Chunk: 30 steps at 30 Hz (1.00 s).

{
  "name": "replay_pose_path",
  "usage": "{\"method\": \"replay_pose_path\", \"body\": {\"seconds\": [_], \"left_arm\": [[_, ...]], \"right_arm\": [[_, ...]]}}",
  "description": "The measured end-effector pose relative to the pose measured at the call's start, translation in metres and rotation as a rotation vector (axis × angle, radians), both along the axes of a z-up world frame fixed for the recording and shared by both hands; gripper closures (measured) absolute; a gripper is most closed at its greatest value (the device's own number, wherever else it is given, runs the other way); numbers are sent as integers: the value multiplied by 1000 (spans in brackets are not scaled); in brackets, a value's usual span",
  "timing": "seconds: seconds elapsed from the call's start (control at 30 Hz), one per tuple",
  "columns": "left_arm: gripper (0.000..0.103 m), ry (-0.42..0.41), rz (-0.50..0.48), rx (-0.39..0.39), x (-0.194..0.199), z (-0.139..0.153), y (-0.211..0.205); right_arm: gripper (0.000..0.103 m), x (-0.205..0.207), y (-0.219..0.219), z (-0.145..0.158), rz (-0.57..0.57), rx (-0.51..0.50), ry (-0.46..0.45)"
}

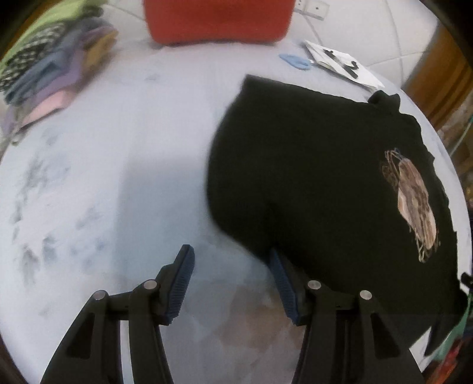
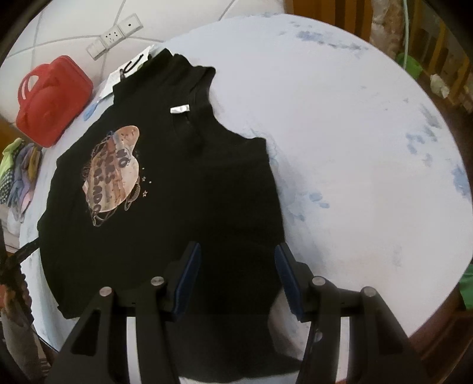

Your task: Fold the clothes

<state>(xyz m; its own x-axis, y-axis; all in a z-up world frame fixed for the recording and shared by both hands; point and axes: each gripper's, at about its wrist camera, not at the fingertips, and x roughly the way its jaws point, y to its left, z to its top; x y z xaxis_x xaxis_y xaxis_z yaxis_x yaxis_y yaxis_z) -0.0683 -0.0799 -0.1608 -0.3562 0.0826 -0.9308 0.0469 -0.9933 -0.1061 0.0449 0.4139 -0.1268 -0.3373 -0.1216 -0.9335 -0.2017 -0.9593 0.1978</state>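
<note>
Left gripper (image 1: 229, 283): jaws wide, nothing between them; its right finger sits at the near edge of the black T-shirt (image 1: 319, 177), looks like touching or just under the hem, blur makes that hard to call. Right gripper (image 2: 238, 277): jaws wide too, hovering over the shirt's lower part, cloth visible in the gap but not pinched.

Shirt lies on the pale round tabletop (image 2: 354, 177), ahead of the right gripper and ahead-right of the left one. Printed graphic (image 2: 113, 174) faces up, just past the right gripper to its left. One side looks already turned in, since the outline is narrow and no sleeve shows on that edge; the other side is not clear enough to judge.

Handling: thin, soft, light knit, will drape and drag, won't hold a crease alone. Best hold is a pinch on hem corners or a side seam, both layers.

Farther out: white neck label (image 2: 179, 109), collar, then a red case (image 1: 218, 20) and a stack of folded clothes (image 1: 50, 73) far left of the left gripper.
</note>
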Motion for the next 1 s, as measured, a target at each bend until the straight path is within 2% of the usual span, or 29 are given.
{"method": "replay_pose_path", "body": {"seconds": [0.07,0.1,0.13,0.17,0.27,0.33,0.4,0.43,0.47,0.57,0.8,0.87,1.0], "left_arm": [[51,19,-28,3,-9,3,13],[58,28,-55,8,-13,5,22],[88,32,-81,5,-19,8,32],[103,25,-105,-10,-25,12,44],[103,61,-156,-33,-37,37,71],[102,101,-191,-12,-39,57,82],[88,94,-266,69,-41,71,90],[70,84,-286,79,-39,75,92],[60,90,-285,63,-34,78,91],[60,81,-260,20,-13,76,77],[60,8,-214,-62,64,35,34],[60,-9,-216,-59,83,24,29],[60,16,-242,-19,102,15,41]], "right_arm": [[51,-6,-1,-7,3,-5,-14],[51,-9,-1,-10,5,-6,-21],[51,-12,-1,-13,7,-8,-28],[51,-15,-1,-16,11,-7,-34],[51,-21,-3,-21,31,5,-44],[51,-24,-5,-21,48,17,-43],[51,-27,-3,-21,50,13,-49],[51,-28,-1,-21,48,5,-51],[51,-28,0,-21,45,-3,-52],[51,-26,4,-20,35,-25,-43],[51,2,2,-16,10,-29,10],[51,11,2,-15,8,-28,24],[51,29,0,-12,4,-25,53]]}}
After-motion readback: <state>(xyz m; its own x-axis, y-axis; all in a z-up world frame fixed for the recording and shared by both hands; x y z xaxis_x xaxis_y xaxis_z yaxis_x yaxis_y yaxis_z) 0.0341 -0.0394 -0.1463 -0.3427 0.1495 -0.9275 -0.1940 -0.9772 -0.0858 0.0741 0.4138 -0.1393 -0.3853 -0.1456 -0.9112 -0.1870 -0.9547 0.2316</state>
